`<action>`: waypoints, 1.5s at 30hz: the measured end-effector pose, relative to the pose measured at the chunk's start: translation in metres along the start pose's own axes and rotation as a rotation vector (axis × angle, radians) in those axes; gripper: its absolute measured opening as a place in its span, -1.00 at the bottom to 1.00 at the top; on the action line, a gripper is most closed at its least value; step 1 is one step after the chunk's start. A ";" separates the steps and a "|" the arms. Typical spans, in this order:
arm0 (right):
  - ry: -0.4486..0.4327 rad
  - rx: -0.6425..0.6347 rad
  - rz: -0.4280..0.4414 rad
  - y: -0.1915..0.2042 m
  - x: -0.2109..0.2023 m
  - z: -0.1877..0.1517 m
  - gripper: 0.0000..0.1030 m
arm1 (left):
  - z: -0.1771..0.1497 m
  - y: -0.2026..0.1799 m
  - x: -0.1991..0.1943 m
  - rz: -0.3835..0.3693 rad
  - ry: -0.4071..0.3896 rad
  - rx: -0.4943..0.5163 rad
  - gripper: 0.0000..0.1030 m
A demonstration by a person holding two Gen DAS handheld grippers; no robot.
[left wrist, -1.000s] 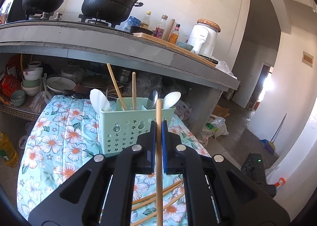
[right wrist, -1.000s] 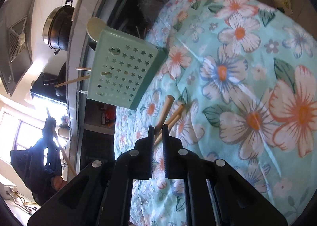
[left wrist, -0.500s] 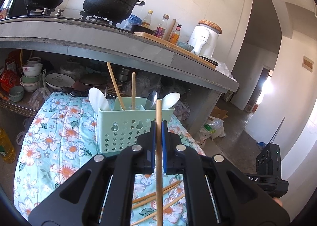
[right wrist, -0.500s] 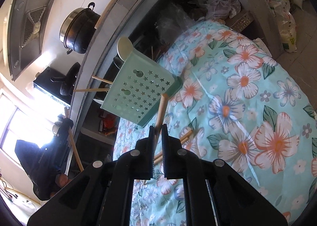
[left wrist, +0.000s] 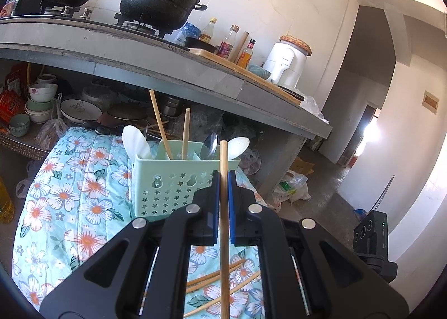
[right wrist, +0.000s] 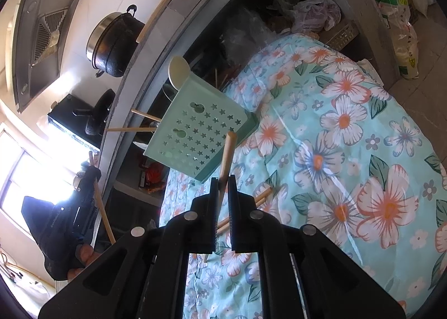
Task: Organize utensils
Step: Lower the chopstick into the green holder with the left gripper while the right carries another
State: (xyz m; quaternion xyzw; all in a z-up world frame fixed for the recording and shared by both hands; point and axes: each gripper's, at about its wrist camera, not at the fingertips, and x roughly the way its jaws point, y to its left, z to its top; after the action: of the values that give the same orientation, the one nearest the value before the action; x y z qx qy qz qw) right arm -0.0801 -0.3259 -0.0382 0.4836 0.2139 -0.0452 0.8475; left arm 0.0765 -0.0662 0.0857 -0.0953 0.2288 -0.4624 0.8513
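While clamped between the blue pads of the left gripper [left wrist: 222, 176], a wooden chopstick [left wrist: 223, 162] standing upright, tip level with the rim of a mint-green star-punched utensil caddy [left wrist: 170, 182] just beyond. Inside the caddy: two more chopsticks [left wrist: 185, 131], a white spoon [left wrist: 134, 140] at its left end, a metal spoon [left wrist: 210, 144] and another white spoon [left wrist: 239, 145] at its right end. Loose chopsticks [left wrist: 220, 281] lying on the floral cloth [left wrist: 64, 196] under the left gripper. Pinched in the right gripper [right wrist: 222, 183], a second chopstick [right wrist: 227, 154], tilted, raised above the cloth in front of the caddy's lower corner.
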 end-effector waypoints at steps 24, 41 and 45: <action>-0.043 -0.004 0.013 0.000 -0.012 0.008 -0.88 | 0.035 -0.004 -0.007 -0.036 -0.084 0.011 -0.92; -0.087 0.006 0.004 -0.009 -0.022 0.021 -0.88 | 0.170 -0.010 0.077 -0.015 -0.444 -0.042 -0.92; -0.094 0.025 -0.001 -0.017 -0.022 0.025 -0.88 | 0.172 -0.001 0.114 0.062 -0.434 -0.046 -0.92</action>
State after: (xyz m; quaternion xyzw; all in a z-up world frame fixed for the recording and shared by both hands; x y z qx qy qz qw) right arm -0.0965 -0.3592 -0.0321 0.4912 0.1734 -0.0711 0.8506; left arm 0.2108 -0.1704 0.2022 -0.2049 0.0538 -0.3992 0.8920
